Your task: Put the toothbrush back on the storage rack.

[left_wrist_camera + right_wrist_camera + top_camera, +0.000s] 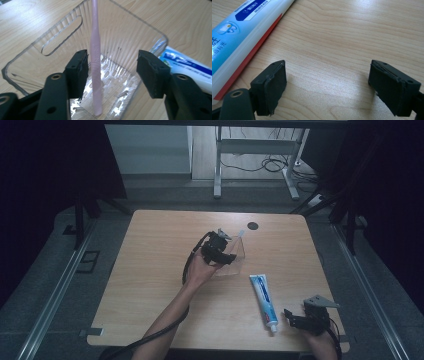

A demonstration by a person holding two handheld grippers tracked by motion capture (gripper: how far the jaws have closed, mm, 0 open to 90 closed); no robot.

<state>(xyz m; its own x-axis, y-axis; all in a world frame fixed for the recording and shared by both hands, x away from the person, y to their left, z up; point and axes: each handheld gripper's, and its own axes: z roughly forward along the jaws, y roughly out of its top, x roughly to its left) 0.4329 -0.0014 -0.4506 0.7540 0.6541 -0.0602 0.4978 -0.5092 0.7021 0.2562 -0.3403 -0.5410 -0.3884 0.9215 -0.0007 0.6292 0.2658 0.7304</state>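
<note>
A pale pink toothbrush (95, 62) stands upright in a clear plastic bin (62, 37) with slotted walls, its end on the bin's floor. My left gripper (113, 72) reaches down into the bin with its jaws apart; the handle stands close beside the left pad and far from the right one. From above, the left gripper (222, 251) sits over the bin (237, 257) at the table's middle, the toothbrush tip (241, 234) poking out. A blue and white toothpaste tube (263, 300) lies to the right. My right gripper (295, 319) rests open near the front edge, nothing between its pads (272, 85).
The wooden table (160, 250) has a dark round hole (253, 225) near its far edge. The toothpaste tube (237, 37) lies just left of the right gripper's jaws. Beyond the table stand a metal desk frame (218, 170) and floor cables.
</note>
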